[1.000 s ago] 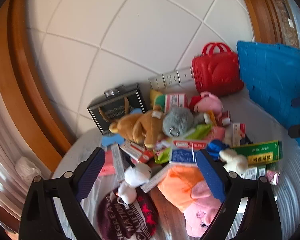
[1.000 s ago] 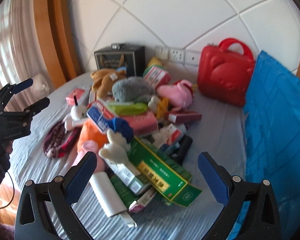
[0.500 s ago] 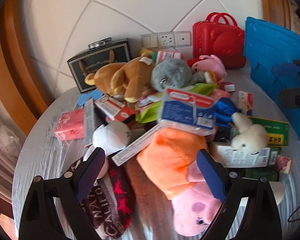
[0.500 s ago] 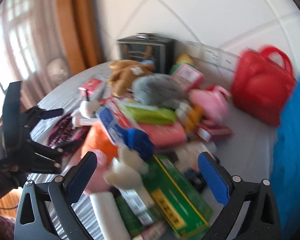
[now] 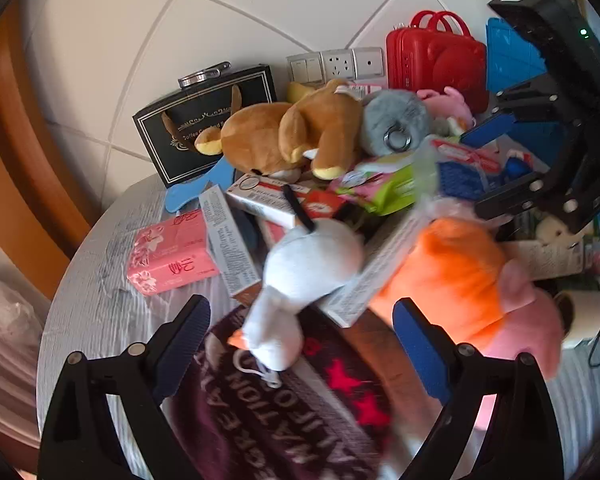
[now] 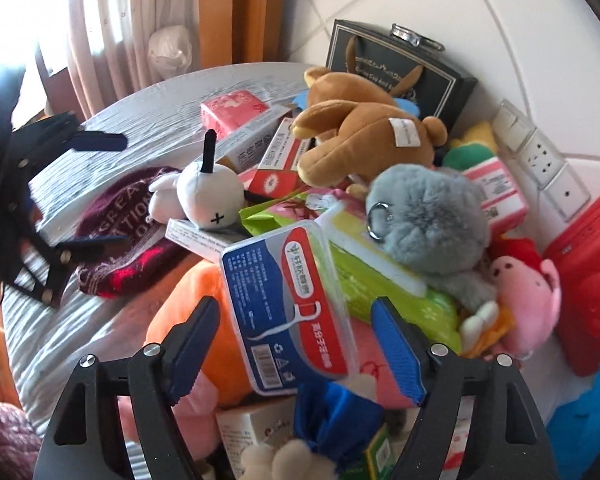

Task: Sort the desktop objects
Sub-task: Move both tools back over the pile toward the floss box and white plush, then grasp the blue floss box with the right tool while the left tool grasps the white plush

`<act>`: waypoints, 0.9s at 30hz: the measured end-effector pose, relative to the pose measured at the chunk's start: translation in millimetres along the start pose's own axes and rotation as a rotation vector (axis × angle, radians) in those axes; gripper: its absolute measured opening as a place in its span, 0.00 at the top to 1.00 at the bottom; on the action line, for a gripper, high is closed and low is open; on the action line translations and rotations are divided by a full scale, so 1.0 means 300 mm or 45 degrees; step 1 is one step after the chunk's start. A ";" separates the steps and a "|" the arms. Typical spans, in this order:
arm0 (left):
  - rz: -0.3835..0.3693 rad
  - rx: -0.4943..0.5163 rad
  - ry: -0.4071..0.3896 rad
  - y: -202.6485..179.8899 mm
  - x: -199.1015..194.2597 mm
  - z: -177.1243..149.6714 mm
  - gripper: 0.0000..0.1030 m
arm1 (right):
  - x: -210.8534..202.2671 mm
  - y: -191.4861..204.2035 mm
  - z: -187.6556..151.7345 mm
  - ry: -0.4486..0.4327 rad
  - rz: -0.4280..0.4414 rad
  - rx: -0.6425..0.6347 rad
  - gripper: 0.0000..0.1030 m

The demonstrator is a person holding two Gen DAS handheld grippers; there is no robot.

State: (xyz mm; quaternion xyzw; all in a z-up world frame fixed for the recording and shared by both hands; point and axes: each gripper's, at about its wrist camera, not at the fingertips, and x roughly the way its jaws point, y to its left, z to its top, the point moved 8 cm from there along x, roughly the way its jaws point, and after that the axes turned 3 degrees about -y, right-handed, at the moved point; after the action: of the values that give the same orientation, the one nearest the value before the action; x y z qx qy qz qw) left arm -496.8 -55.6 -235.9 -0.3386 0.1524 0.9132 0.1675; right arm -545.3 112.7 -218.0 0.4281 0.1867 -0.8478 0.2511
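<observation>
**Q:** How far along is the sorting?

**A:** Barely begun, by the look of it. The heap (image 6: 340, 208) lies unsorted on the table (image 6: 148, 120): plush toys, cartons and packets overlap, and no separate groups can be seen.

**Q:** What is the right gripper (image 6: 296, 344) doing?

**A:** Its jaws are closing. The floss box (image 6: 288, 308) lies between them, on top of the heap; the pads stand clear of its edges, so nothing is gripped yet. Beyond the tips sit the grey pompom (image 6: 428, 220) and brown bear (image 6: 360, 140).

**Q:** And the left gripper (image 5: 300, 336)?

**A:** Wide apart, holding nothing. The white plush (image 5: 300, 276) hangs between its fingers, over the maroon hat (image 5: 284, 408); the orange plush (image 5: 452, 276) lies just past its right finger. The pink tissue pack (image 5: 172, 252) sits ahead to the left.

**Q:** What remains?

**A:** Seemingly everything: each item must still be lifted out and grouped. The red case (image 5: 436, 56) and blue panel (image 5: 508, 56), far ahead by the wall, may serve as destinations, though that cannot be told.
</observation>
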 end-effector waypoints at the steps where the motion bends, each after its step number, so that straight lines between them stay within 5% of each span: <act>1: -0.020 0.016 0.015 0.020 0.016 -0.003 0.09 | 0.001 0.002 -0.001 -0.003 0.007 0.005 0.24; 5: -0.099 0.095 0.068 0.067 0.079 -0.026 0.10 | 0.017 0.000 -0.005 0.000 0.015 0.019 0.24; 12: -0.286 0.091 0.160 0.082 0.213 -0.064 0.41 | 0.063 -0.004 -0.018 0.037 0.045 0.050 0.24; 15: -0.338 0.105 0.209 0.034 0.260 -0.098 0.46 | 0.072 -0.012 -0.015 0.036 0.050 0.068 0.24; 17: -0.335 0.087 0.201 0.022 0.273 -0.099 0.50 | 0.072 -0.015 -0.014 0.032 0.059 0.072 0.25; 18: -0.344 0.055 0.211 0.023 0.280 -0.097 0.61 | 0.070 -0.016 -0.015 0.030 0.059 0.069 0.26; 25: -0.268 -0.048 0.256 0.017 0.293 -0.094 0.62 | 0.087 -0.021 -0.019 0.045 0.064 0.050 0.26; 27: -0.232 -0.072 0.259 0.015 0.291 -0.094 0.63 | 0.114 -0.015 -0.024 0.079 0.023 0.013 0.34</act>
State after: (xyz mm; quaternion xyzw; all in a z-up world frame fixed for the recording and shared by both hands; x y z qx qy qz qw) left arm -545.1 -52.8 -314.1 -0.4466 0.1114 0.8591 0.2237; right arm -560.6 111.0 -249.5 0.4573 0.1862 -0.8327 0.2506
